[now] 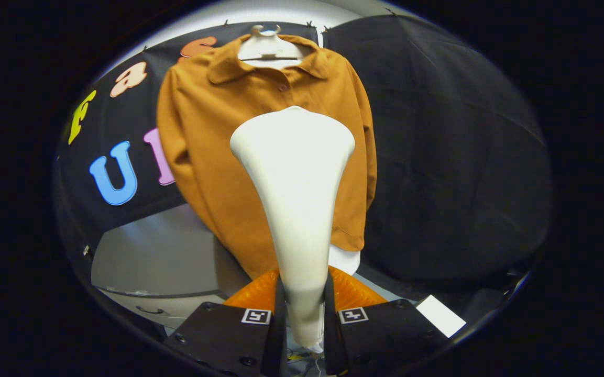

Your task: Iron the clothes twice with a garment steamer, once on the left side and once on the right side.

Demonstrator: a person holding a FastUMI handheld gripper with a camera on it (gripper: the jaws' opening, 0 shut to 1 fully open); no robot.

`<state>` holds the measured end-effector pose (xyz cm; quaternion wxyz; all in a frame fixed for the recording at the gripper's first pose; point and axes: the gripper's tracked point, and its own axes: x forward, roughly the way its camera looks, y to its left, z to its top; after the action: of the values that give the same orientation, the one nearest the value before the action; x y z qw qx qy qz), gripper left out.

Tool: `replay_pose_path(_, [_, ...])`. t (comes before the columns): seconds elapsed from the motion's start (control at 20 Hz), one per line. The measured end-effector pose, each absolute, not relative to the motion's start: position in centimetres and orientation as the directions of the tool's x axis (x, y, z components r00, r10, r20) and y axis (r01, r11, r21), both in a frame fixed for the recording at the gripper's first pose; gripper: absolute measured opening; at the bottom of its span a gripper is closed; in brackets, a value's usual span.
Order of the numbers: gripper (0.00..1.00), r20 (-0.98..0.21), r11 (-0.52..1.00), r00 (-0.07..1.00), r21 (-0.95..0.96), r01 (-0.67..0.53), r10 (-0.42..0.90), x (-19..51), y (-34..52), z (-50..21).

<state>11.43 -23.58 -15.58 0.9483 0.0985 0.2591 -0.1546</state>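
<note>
Claw (304, 314) is pinching the steamer (294, 178) by its neck, head facing the shirt (207, 157) hanging on the far wall; a loosening grip risks the steamer twisting off the cloth

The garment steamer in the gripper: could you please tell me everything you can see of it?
The garment steamer is a smooth white body, plastic by its look, narrow at the handle and flaring to a broad rounded head. It stands roughly upright with the head up, in front of the brown shirt hanging on a white hanger. The gripper is shut on its narrow lower handle, one finger pressing each side. Whether the head touches the shirt cannot be told, and no steam is visible.
</note>
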Motion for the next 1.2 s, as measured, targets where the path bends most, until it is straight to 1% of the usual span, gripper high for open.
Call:
replay_pose_path(0.1, [0.32, -0.465, 0.949, 0.860, 0.117, 0.293, -0.209, 10.6, -19.0, -11.5])
replay_pose_path(0.2, [0.32, -0.420, 0.966, 0.894, 0.124, 0.228, -0.157, 10.0, -14.4, -9.3])
replay_pose_path(0.4, [0.32, -0.368, 0.985, 0.928, 0.135, 0.104, -0.048, 7.6, -6.4, -7.3])
replay_pose_path(0.65, [0.32, -0.338, 0.988, 0.940, 0.154, 0.001, 0.052, 5.3, 0.8, -5.9])
replay_pose_path(0.85, [0.32, -0.332, 0.990, 0.940, 0.142, -0.029, 0.075, 3.9, 3.5, -5.5])
replay_pose_path(1.2, [0.32, -0.314, 0.991, 0.947, 0.130, -0.025, 0.065, 2.5, 4.5, -4.8])
